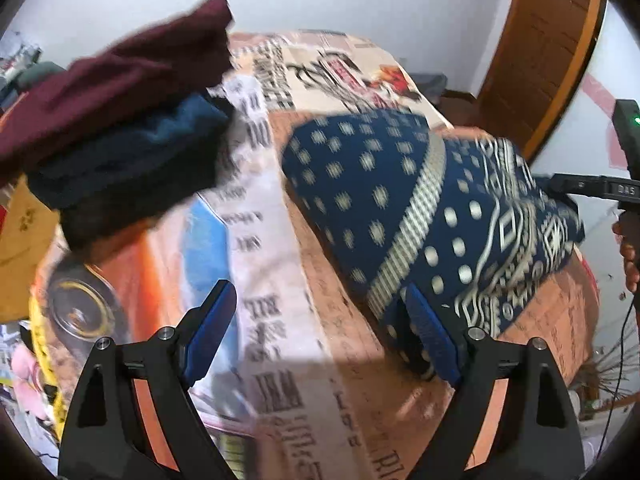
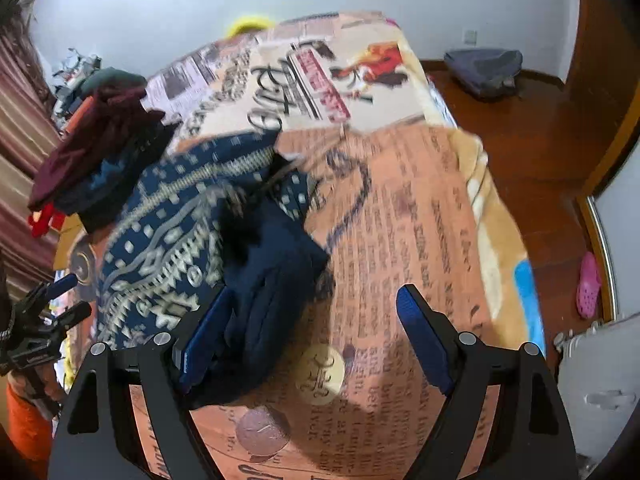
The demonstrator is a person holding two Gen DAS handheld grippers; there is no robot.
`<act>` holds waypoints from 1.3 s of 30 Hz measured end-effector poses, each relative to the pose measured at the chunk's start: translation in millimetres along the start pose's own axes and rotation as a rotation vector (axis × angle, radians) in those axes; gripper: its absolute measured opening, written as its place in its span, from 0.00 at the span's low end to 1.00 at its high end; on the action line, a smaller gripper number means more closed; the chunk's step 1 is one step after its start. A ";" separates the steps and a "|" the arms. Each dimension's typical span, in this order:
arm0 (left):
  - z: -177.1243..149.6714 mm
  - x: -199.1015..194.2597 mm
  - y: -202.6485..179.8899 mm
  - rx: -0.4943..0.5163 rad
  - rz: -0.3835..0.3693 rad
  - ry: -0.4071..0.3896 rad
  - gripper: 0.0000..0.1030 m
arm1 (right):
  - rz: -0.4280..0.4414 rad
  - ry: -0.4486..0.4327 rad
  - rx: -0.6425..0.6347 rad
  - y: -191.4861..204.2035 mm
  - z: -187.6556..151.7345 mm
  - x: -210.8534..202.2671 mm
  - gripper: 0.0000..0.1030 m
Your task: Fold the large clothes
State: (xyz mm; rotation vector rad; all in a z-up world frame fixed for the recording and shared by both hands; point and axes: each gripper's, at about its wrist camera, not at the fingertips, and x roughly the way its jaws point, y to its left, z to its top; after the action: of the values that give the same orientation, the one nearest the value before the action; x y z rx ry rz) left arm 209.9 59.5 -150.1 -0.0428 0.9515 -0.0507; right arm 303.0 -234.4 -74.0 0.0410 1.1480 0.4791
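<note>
A navy sweater with white dot and diamond patterns (image 1: 420, 216) lies folded on the newspaper-print bedspread (image 1: 272, 320). It also shows in the right wrist view (image 2: 168, 232), with its plain navy part bunched near the camera. My left gripper (image 1: 324, 328) is open and empty, its right fingertip (image 1: 424, 320) at the sweater's near edge. My right gripper (image 2: 316, 328) is open and empty, its left fingertip (image 2: 208, 324) against the navy fabric. The right gripper's handle (image 1: 624, 152) shows at the far right in the left wrist view.
A stack of folded clothes, maroon on top of blue and dark ones (image 1: 120, 120), sits on the bed's left side; it also shows in the right wrist view (image 2: 96, 152). Wooden floor (image 2: 520, 128), a pink shoe (image 2: 588, 284) and a grey bag (image 2: 484, 68) lie right of the bed.
</note>
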 end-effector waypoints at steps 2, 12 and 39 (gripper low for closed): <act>10.8 -4.7 4.1 -0.018 0.008 -0.028 0.84 | 0.028 -0.015 -0.002 2.9 8.7 -3.4 0.79; 51.1 37.1 14.6 -0.270 -0.270 0.055 0.84 | 0.239 0.154 -0.023 27.8 35.5 51.8 0.79; 62.3 161.0 22.4 -0.540 -0.587 0.350 1.00 | 0.337 0.446 0.076 4.7 81.0 171.7 0.82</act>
State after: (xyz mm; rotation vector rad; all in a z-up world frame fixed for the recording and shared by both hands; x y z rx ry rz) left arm 354.4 72.7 -246.1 -0.8352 1.2540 -0.3512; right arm 428.0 -147.0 -187.1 0.2040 1.6075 0.7678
